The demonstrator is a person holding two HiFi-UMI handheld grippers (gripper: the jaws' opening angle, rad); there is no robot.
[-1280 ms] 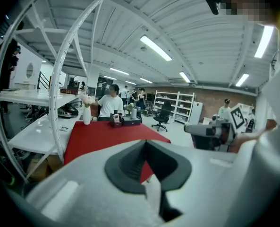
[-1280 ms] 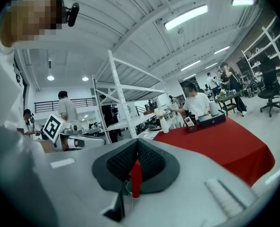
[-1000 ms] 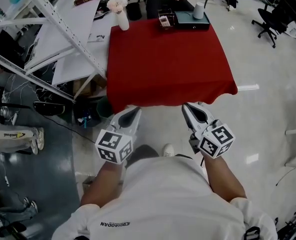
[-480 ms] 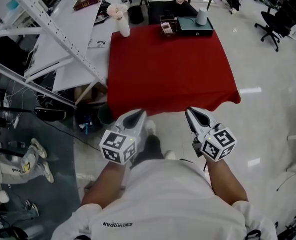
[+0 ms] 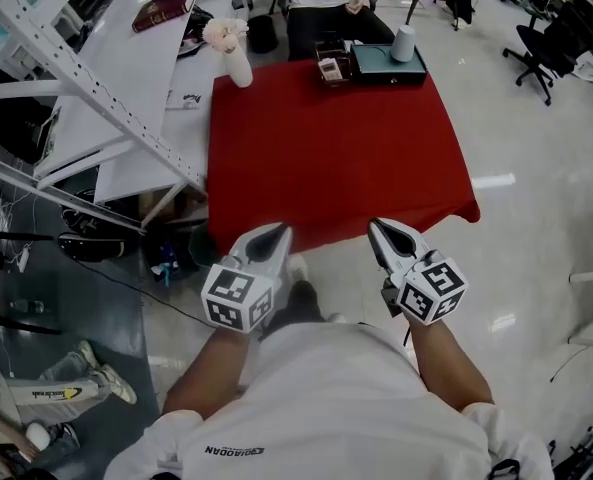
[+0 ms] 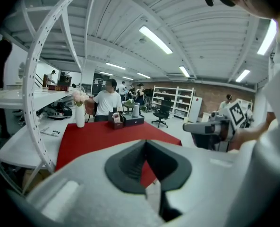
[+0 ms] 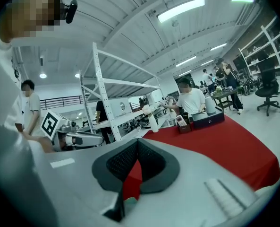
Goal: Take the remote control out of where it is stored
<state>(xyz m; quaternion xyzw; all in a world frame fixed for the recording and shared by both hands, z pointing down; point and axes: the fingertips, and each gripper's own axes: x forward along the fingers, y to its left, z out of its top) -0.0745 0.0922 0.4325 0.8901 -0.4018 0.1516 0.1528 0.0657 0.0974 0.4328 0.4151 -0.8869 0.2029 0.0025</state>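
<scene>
Both clenched empty (left gripper (image 5: pixel 275 232), right gripper (image 5: pixel 380 227)), well apart from the far holder (image 5: pixel 328 67).

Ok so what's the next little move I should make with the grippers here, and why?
Probably step along the red table and carry the right gripper toward the small holder at its far edge, likely where the remote is stored. The right gripper and the left gripper hang just short of the near edge, both shut and empty, so the holder looks out of reach from here.
</scene>
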